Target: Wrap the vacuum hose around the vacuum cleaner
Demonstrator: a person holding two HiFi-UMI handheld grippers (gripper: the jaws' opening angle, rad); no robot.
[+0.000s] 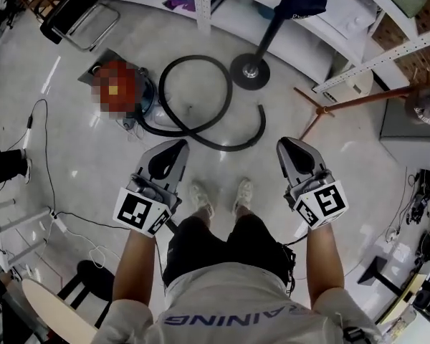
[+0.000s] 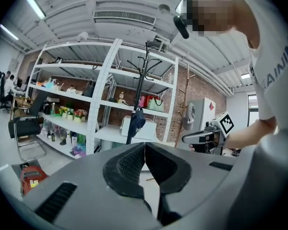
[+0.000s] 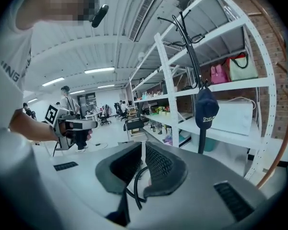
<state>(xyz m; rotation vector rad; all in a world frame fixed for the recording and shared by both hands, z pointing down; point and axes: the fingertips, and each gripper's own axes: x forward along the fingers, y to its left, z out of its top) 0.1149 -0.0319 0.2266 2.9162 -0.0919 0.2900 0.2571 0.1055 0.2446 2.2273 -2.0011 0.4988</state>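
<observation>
Hose (image 1: 197,58) coils beyond left gripper (image 1: 178,145) and right gripper (image 1: 287,144).

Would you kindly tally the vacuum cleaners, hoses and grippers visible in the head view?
Vacuum cleaner: 1
Hose: 1
Grippers: 2, the left gripper and the right gripper
Total: 4

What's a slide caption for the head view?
Left claw and right claw shut above the floor; black hose lies looped beside the vacuum cleaner, unwrapped.
</observation>
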